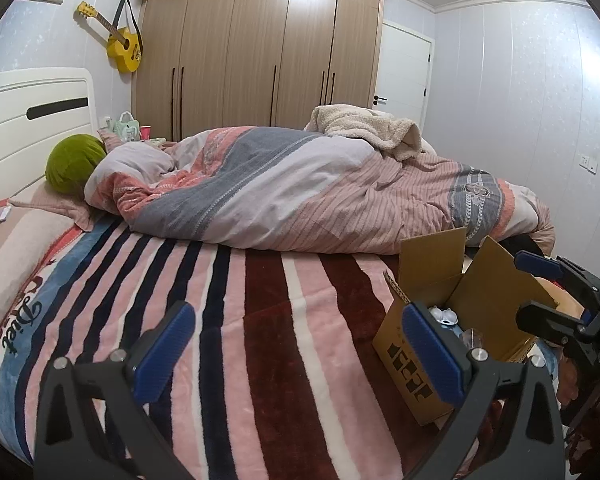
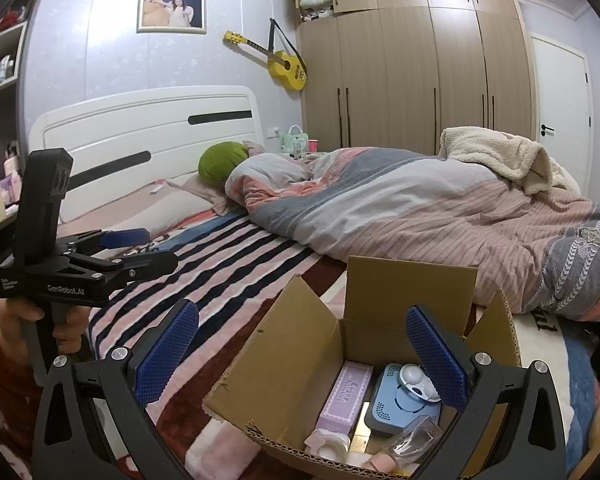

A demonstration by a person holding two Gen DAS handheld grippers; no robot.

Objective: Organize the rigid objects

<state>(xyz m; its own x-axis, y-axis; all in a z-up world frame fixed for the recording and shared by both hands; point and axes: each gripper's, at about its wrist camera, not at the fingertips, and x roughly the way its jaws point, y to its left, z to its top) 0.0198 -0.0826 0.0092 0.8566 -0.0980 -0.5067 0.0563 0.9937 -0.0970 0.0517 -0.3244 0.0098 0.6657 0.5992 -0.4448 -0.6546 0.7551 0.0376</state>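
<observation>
One cardboard box on the striped blanket holds several small items. Two grippers, left gripper and right gripper, both gape empty.

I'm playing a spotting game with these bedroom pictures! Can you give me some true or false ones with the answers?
1. The brown cardboard box sits on the striped fleece blanket with its flaps open. True.
2. The box is empty. False: it holds a lilac rectangular carton, a blue plastic device and other small things.
3. The right hand-held gripper is open and holds nothing. True.
4. The left hand-held gripper is clamped on a cup. False: it is open and empty.
5. A yellow guitar lies on the bed. False: it hangs on the wall.
</observation>
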